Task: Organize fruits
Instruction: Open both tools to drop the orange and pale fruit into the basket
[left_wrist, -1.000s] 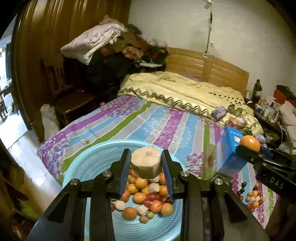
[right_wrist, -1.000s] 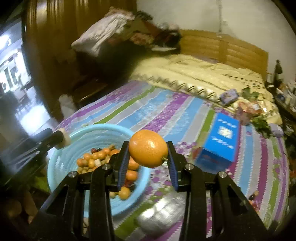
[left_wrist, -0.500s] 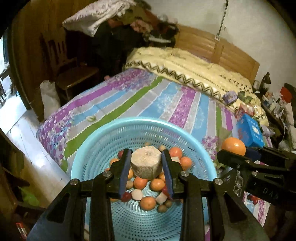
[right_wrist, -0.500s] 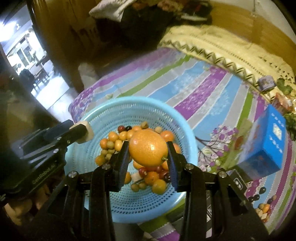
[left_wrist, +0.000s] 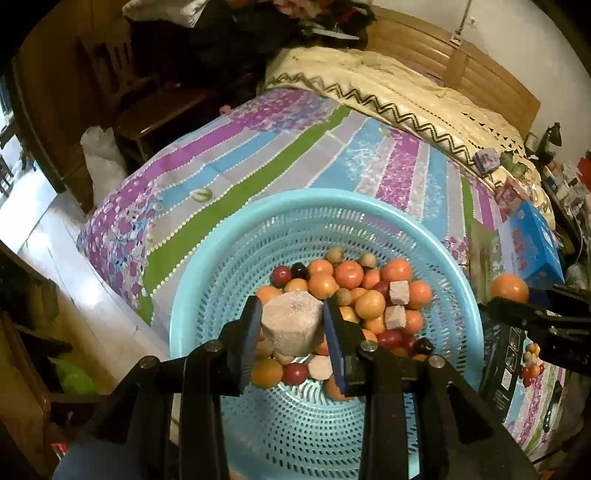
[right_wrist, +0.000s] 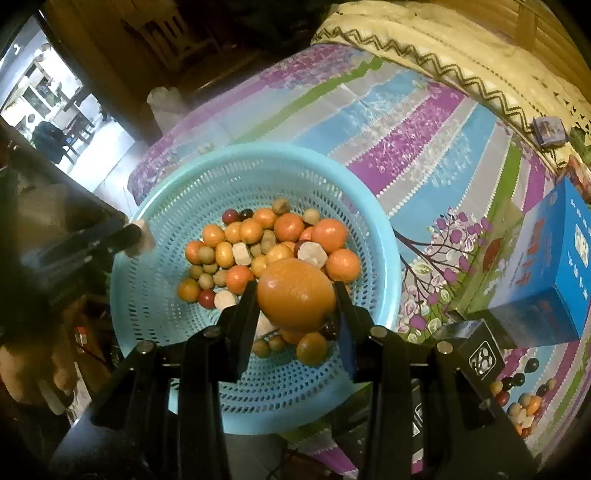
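A light blue perforated basket (left_wrist: 221, 266) (right_wrist: 369, 206) sits at the near end of a striped bed and holds several small oranges, red fruits and pale chunks (left_wrist: 347, 275) (right_wrist: 284, 229). My left gripper (left_wrist: 291, 328) is shut on a pale beige chunk (left_wrist: 290, 326) above the basket's near side. My right gripper (right_wrist: 295, 295) is shut on a large orange (right_wrist: 295, 293) above the fruit pile; it also shows at the right edge of the left wrist view, with the orange (left_wrist: 509, 288).
A blue box (right_wrist: 554, 266) (left_wrist: 532, 243) stands right of the basket, a dark box (right_wrist: 476, 350) next to it. Several loose fruits (right_wrist: 517, 398) lie on the bedsheet at lower right. A small pale fruit (left_wrist: 201, 194) lies left on the sheet. The floor drops off left.
Both grippers have moved forward and tilted down over the basket, each still holding its item. The basket and fruit pile now fill more of both views.
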